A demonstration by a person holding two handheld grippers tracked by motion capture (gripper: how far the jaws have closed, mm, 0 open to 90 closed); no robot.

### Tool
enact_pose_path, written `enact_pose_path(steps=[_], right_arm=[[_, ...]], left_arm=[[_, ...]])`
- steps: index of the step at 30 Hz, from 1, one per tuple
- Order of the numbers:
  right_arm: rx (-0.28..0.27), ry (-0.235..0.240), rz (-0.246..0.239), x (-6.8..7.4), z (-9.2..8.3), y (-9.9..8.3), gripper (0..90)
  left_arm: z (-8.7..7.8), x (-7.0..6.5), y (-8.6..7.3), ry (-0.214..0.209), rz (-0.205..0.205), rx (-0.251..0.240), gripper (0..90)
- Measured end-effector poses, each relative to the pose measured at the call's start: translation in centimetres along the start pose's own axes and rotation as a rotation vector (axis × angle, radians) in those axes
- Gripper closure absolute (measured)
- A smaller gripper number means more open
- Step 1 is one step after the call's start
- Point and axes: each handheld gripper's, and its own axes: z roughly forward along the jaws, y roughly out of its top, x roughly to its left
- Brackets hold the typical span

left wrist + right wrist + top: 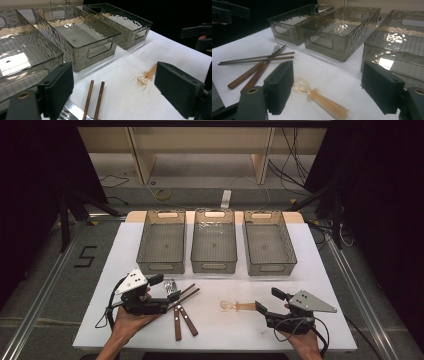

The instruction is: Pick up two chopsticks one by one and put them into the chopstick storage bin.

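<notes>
On the white worktop (300, 270) in the high view, three grey bins stand side by side at the far half: the left bin (161, 247), the middle bin (214, 247) and the right bin (268, 249), and nothing can be seen inside them. Near the front left, the left gripper (169, 287) is held in a hand (125, 322), and its jaws stand apart, over a small pile of cutlery. The pile has two chopsticks (186, 295), a fork (169, 285) and two wooden handles (182, 320) that point to the front edge. At the front right, the right gripper (270, 301) also has its jaws apart, and they point to a small amber spoon (235, 306) that lies flat just beside the nearer jaw.

From the left gripper view, the two jaws are wide apart with nothing between them. The chopsticks (93, 100) lie parallel on the worktop, the fork's metal (66, 112) shows at the bottom, and the spoon (146, 76) lies near the right jaw.

From the right gripper view, the jaws are open and hold nothing. The spoon (319, 97) lies between them, close to the left jaw, its clear bowl away from the camera. The chopsticks (257, 59) lie across the fork (275, 50) and the handles (247, 76), well apart from the spoon.
</notes>
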Motion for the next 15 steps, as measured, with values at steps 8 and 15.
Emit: enact_pose_path(steps=[8, 15], right_arm=[[0.008, -0.002, -0.004, 0.00, 0.00, 0.04, 27.3], [0.009, 0.004, -0.002, -0.02, 0.00, 0.05, 27.4]], left_arm=[[0.23, 0.10, 0.13, 0.005, 0.002, 0.038, 15.4], [0.84, 0.72, 0.91, 0.003, -0.020, 0.103, 15.7]])
